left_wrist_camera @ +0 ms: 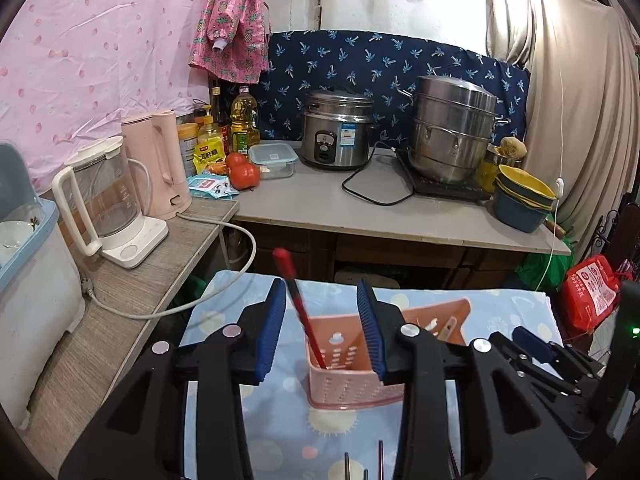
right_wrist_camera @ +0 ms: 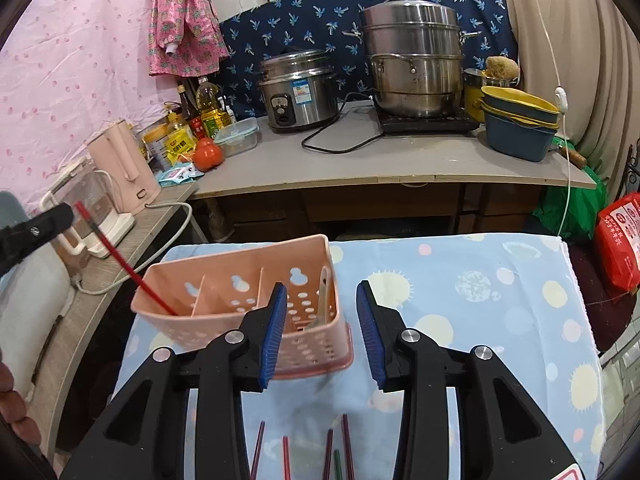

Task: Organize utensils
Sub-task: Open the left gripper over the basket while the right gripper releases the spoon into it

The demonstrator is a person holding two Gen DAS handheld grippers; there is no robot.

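Observation:
A pink perforated utensil holder [left_wrist_camera: 352,372] [right_wrist_camera: 240,292] with dividers stands on the blue patterned cloth. A red chopstick [left_wrist_camera: 298,304] [right_wrist_camera: 120,256] leans in its left compartment, its top sticking out to the upper left. My left gripper [left_wrist_camera: 322,332] is open, its jaws either side of the chopstick and the holder, not gripping. A pale wooden utensil [right_wrist_camera: 322,300] stands in the right compartment. My right gripper [right_wrist_camera: 322,332] is open and empty at the holder's right end. Several coloured chopsticks [right_wrist_camera: 312,452] [left_wrist_camera: 364,464] lie on the cloth close below.
A grey counter [right_wrist_camera: 360,160] behind holds a rice cooker [left_wrist_camera: 338,132], steel steamer pot [left_wrist_camera: 452,128], stacked bowls [right_wrist_camera: 520,120], tomatoes, oil bottles. A side shelf on the left carries a glass kettle [left_wrist_camera: 104,208] and pink kettle [left_wrist_camera: 160,164]. A red bag [right_wrist_camera: 620,240] sits right.

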